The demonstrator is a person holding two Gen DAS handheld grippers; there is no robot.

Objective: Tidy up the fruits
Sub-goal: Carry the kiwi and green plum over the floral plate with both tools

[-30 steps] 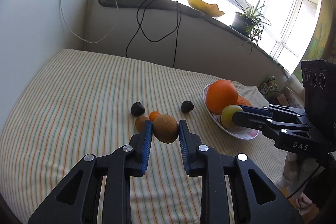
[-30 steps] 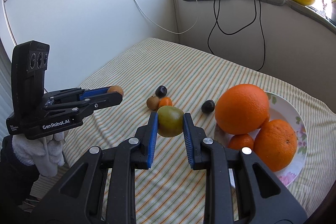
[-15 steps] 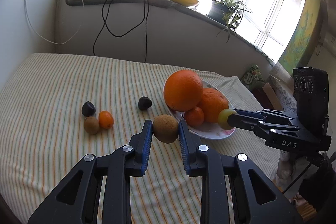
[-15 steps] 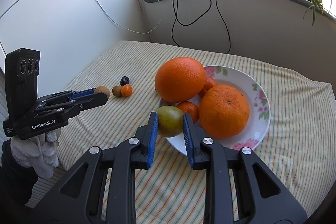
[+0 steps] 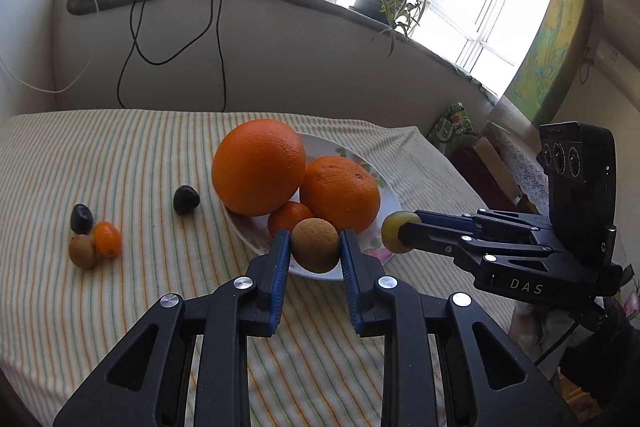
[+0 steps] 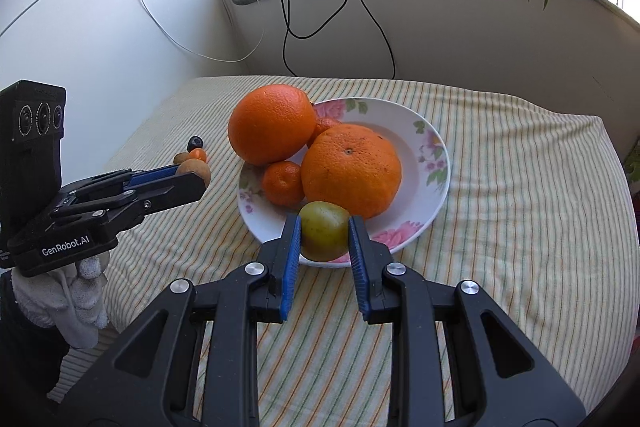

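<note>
I hold a brown round fruit [image 5: 315, 245] clamped in the left gripper [image 5: 315, 247] and a green-yellow fruit [image 6: 324, 231] clamped in the right gripper [image 6: 325, 233]; both sets of jaws are narrow on their loads. Each fruit hangs over the near rim of the flowered plate [image 6: 434, 163], just in front of the oranges [image 6: 351, 171]. I judge the right gripper's side has more bare plate; the left's drop spot is crowded by the small orange [image 5: 289, 217].
</note>
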